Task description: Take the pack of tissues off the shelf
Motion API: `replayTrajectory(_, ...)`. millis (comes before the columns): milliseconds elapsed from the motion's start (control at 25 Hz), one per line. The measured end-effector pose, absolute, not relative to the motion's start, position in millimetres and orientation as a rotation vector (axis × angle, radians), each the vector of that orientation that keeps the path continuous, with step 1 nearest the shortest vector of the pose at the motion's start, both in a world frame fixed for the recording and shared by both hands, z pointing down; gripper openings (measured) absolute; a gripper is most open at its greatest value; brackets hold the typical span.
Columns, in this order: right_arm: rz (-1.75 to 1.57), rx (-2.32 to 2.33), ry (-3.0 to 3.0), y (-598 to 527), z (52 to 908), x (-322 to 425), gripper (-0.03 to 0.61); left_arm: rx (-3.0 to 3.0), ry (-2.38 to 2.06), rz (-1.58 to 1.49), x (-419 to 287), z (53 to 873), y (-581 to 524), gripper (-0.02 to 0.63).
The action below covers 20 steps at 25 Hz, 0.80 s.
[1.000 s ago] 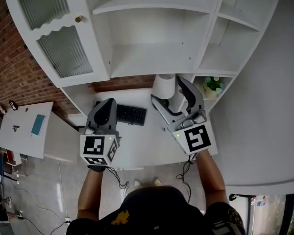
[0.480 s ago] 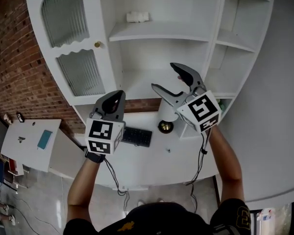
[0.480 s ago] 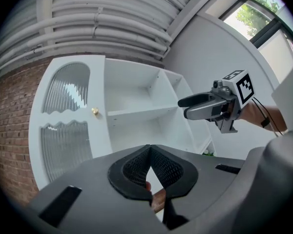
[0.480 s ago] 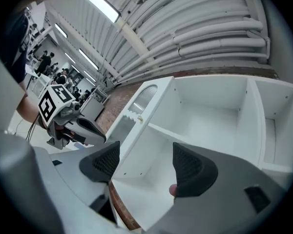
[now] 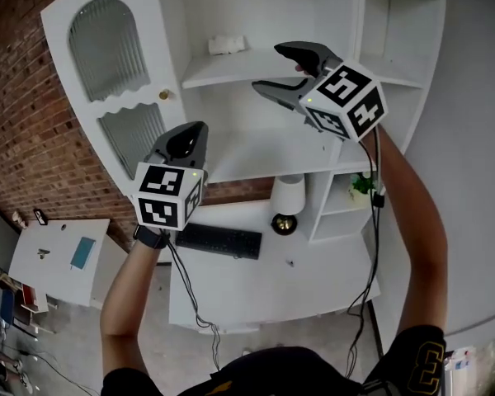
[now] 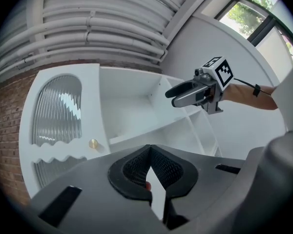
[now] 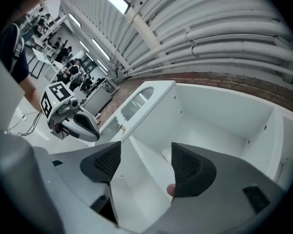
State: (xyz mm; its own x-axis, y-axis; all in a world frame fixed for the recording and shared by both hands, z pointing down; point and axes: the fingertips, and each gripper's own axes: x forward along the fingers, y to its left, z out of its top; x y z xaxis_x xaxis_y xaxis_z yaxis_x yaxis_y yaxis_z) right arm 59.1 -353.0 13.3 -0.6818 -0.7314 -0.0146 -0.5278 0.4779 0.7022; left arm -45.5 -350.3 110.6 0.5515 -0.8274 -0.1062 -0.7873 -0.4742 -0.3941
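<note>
Seen from above the person's head, a tall white shelf unit (image 5: 256, 151) stands against a brick wall (image 5: 33, 114). The pack of tissues (image 5: 228, 44), small and white, lies on an upper shelf board (image 5: 256, 66) near its back left corner.

The right tool (image 5: 266, 67) is held high on an outstretched arm, level with that upper board. Its jaws are spread wide and aimed toward the pack, but they are apart from it, with open shelf between tool and pack. The right gripper view shows only the white shelf interior between the spread jaws, with nothing in them.

The left tool (image 5: 196, 132) is held lower and to the left, in front of a cabinet door (image 5: 115, 97) with ribbed glass and a small brass knob (image 5: 163, 95). Its jaws are pressed together at the tips with nothing between them.

Below the shelf unit is a white desk (image 5: 256, 279). On it are a black keyboard (image 5: 219, 240), a white cylinder-shaped thing (image 5: 287, 193) and a small round dark object (image 5: 283, 223). A small green plant (image 5: 361, 184) sits in a low side compartment on the right.
</note>
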Motion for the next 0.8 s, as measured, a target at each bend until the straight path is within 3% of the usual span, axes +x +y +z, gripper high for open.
replayTrajectory(800, -1.057, 1.062, -2.075, -462.4, -2.6, 49.5, 0.314, -2.415, 1.306, -0.168, -44.9, 85.2, -379.6, 0.017)
